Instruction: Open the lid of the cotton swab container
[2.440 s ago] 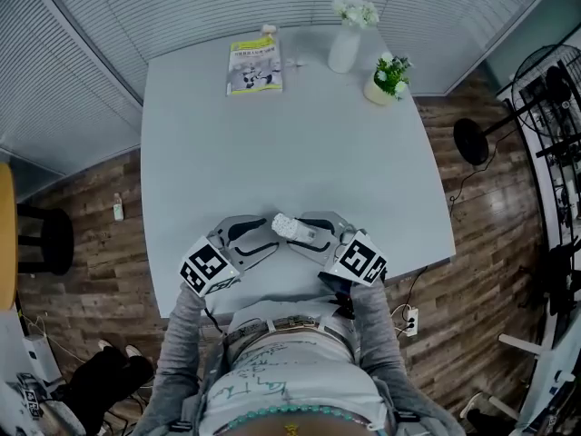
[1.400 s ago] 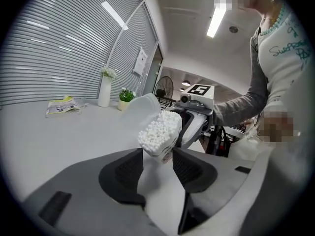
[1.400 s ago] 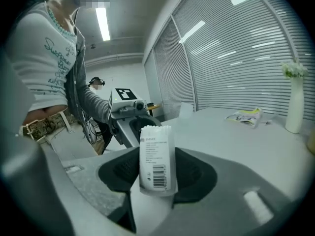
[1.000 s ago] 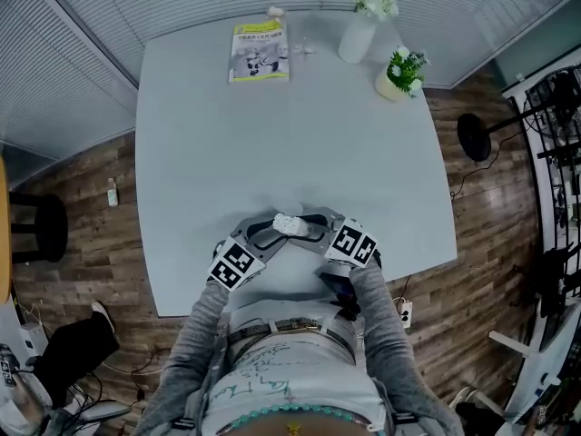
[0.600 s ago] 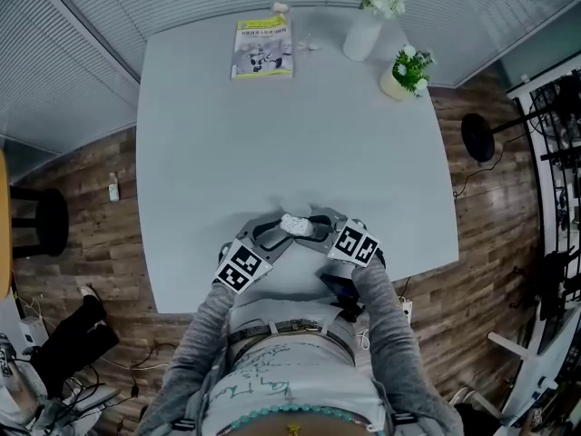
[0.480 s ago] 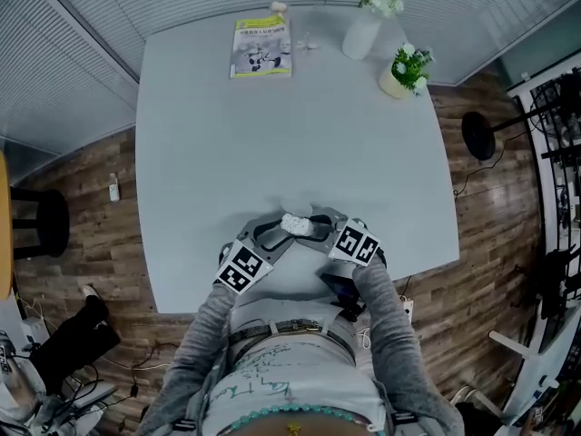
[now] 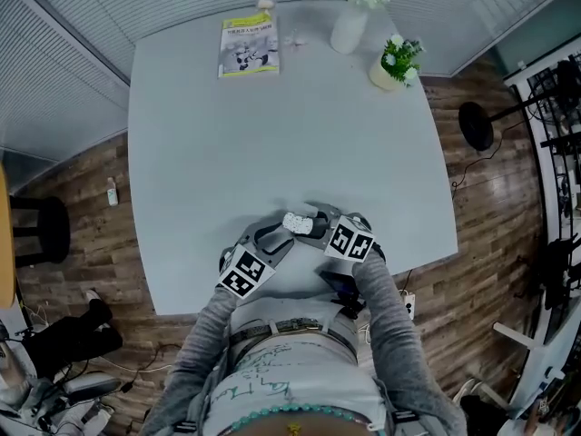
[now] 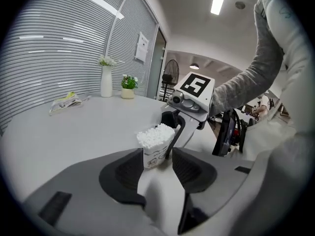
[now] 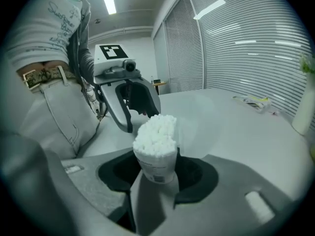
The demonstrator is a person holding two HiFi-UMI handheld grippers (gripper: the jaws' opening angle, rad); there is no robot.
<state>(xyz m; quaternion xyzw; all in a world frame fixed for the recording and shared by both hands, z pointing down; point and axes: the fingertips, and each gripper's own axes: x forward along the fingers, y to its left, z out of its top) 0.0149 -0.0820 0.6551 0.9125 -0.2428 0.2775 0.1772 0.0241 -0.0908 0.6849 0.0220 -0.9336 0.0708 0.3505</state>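
Right gripper [image 9: 157,176] clamped the cotton swab container [image 9: 156,165] at lower centre of frame — swabs [image 9: 156,131] bare, translucent lid [image 9: 204,124] apparently already swung open rightward; left gripper [image 8: 157,168] gaped empty. Little seemed left.

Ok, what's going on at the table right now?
A person is working a cotton swab container with two handheld grippers at the near edge of the table. The right gripper is clamped on its body. The left gripper has it between its jaw tips, though I can't tell whether it presses. The swabs are exposed, and the translucent lid appears swung open to one side.
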